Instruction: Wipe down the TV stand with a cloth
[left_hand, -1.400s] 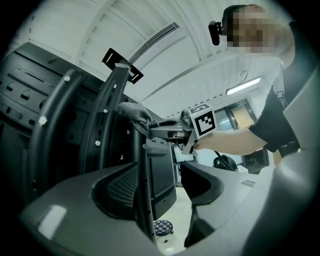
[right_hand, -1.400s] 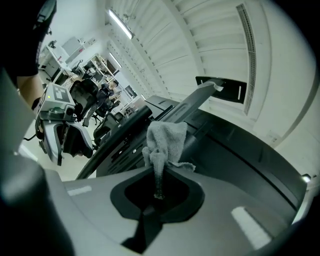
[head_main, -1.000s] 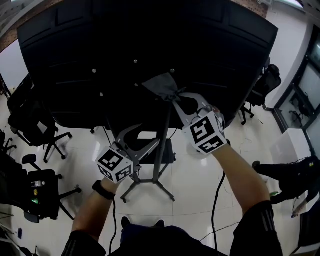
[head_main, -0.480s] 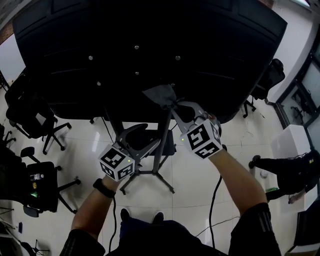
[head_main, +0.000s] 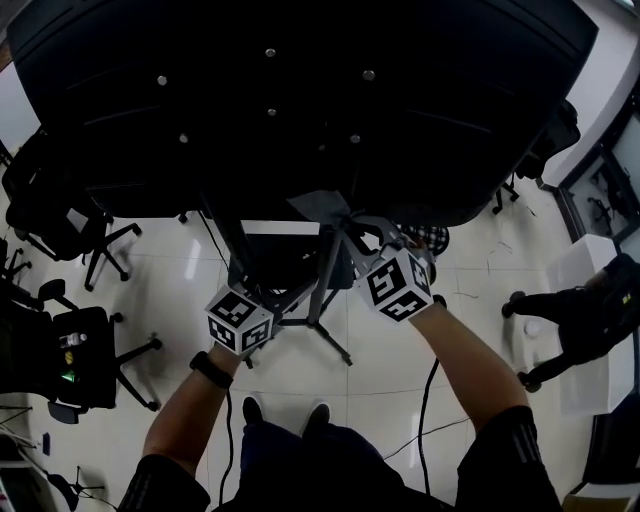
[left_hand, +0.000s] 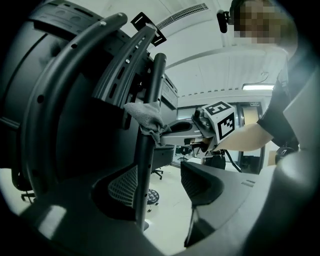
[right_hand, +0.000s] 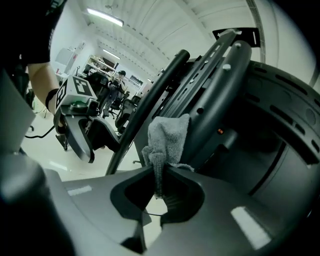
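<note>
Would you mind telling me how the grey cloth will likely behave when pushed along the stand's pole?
The grey cloth is probably floppy: it bunches and folds where the right gripper pinches it. Its towel-like nap suggests it is light and would drag rather than slip on the pole. The loose part may snag.

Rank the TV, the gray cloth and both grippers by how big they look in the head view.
1. TV: fills the upper half of the view.
2. right gripper and left gripper: these look alike, so they are not ranked. Both are nearer the camera, which enlarges them.
3. cloth: the smallest, pinched in the right gripper.
</note>
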